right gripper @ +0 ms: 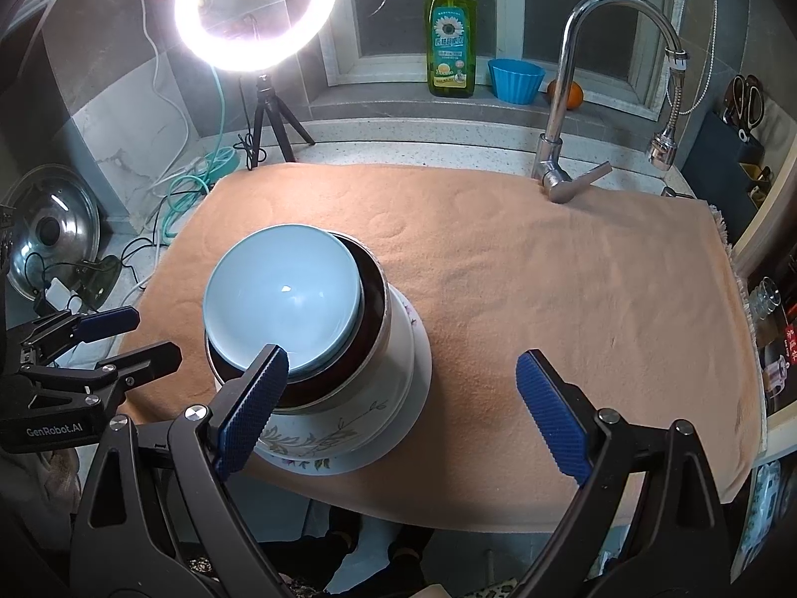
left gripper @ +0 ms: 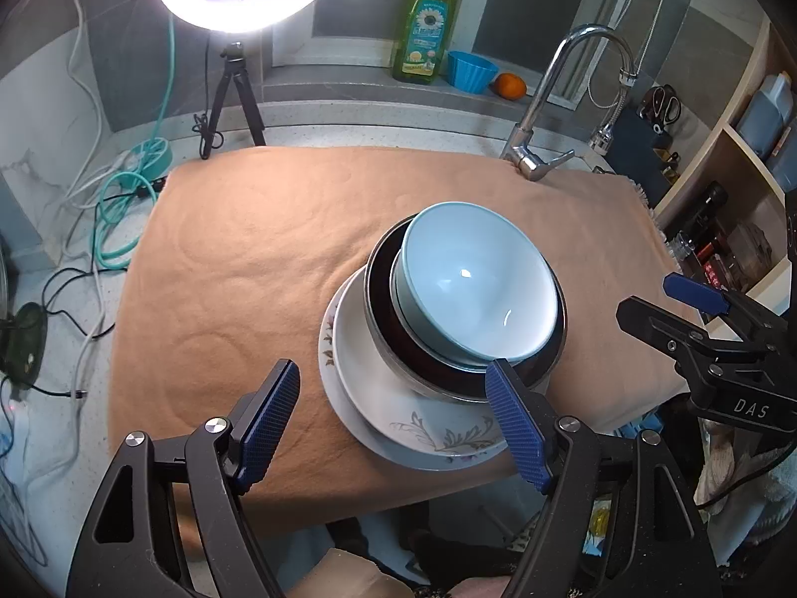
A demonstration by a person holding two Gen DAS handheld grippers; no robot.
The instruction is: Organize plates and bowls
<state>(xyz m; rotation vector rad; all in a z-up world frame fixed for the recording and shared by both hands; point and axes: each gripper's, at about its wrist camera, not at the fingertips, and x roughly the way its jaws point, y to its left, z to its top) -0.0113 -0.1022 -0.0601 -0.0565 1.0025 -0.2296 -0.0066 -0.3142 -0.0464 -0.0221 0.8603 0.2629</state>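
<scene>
One stack of dishes stands on the orange towel [left gripper: 239, 269]. At the bottom lie white flower-patterned plates [left gripper: 433, 433], on them a metal bowl with a dark inside [left gripper: 398, 344], and on top pale blue bowls [left gripper: 478, 279] nested. In the right wrist view the same stack shows the blue bowl [right gripper: 284, 294], the metal bowl [right gripper: 371, 319] and the plates [right gripper: 348, 433]. My left gripper [left gripper: 393, 431] is open, held near the stack's front left, empty. My right gripper [right gripper: 398, 413] is open too, to the right of the stack, holding nothing.
A ring light on a tripod [right gripper: 259, 5] and loose cables [left gripper: 124, 199] stand at the back left. A tap [right gripper: 563, 99] rises at the back right. Dish soap [right gripper: 451, 35], a blue cup [right gripper: 515, 79] and an orange [left gripper: 510, 85] sit on the sill. A pot lid [right gripper: 50, 229] leans left.
</scene>
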